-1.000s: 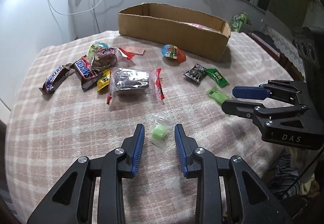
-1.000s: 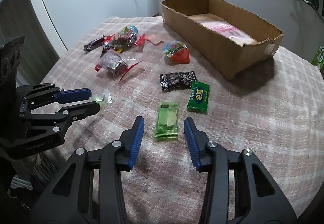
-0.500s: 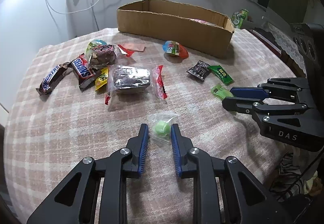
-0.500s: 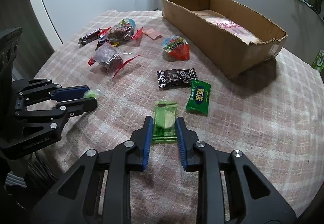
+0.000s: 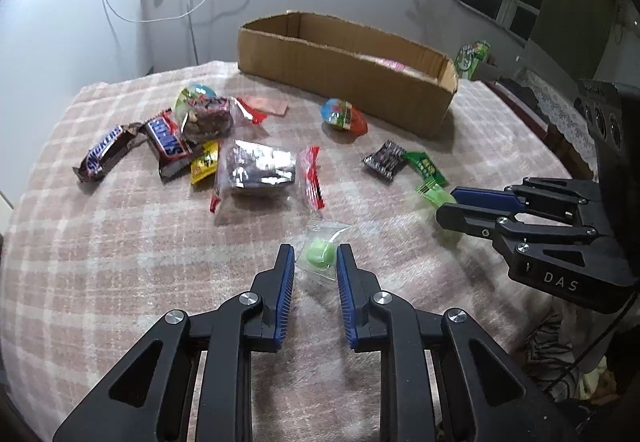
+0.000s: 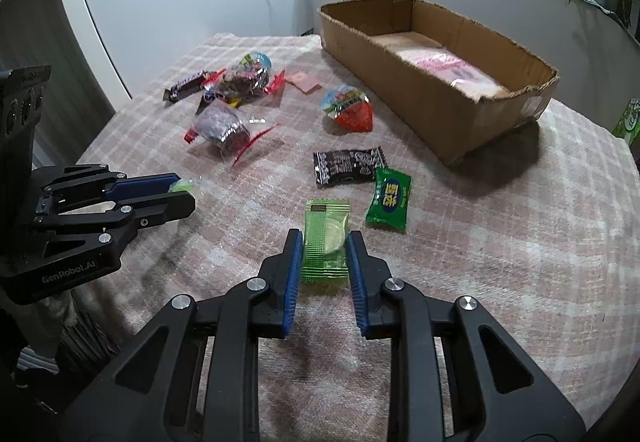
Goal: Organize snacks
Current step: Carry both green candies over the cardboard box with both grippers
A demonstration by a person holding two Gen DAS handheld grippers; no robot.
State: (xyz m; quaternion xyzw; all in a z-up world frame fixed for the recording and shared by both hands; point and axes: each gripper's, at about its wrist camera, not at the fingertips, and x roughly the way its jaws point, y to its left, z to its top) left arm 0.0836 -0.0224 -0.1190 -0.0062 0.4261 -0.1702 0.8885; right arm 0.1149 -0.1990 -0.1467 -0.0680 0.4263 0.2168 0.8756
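Observation:
My left gripper (image 5: 315, 254) is shut on a round green candy in a clear wrapper (image 5: 318, 256), held low over the checked tablecloth (image 5: 120, 262). In the right wrist view the same candy (image 6: 185, 185) shows between the left gripper's (image 6: 182, 192) tips. A flat light-green packet (image 6: 326, 238) sits in my right gripper (image 6: 325, 240), which is shut on it. The packet (image 5: 434, 196) also pokes out of the right gripper (image 5: 448, 202) in the left wrist view. A long open cardboard box (image 6: 400, 98) stands at the back with a pink packet (image 6: 444, 64) inside.
Loose snacks lie between me and the box: two Snickers bars (image 5: 106, 152), a clear-wrapped dark cake (image 5: 256, 170), a red jelly cup (image 6: 350, 112), a black packet (image 6: 348, 164) and a dark-green packet (image 6: 390, 198). The table edge drops off close on both sides.
Both grippers went from open to shut, the left on the round green candy, the right on the light-green packet. Both have since drawn back slightly, the snacks still in them.

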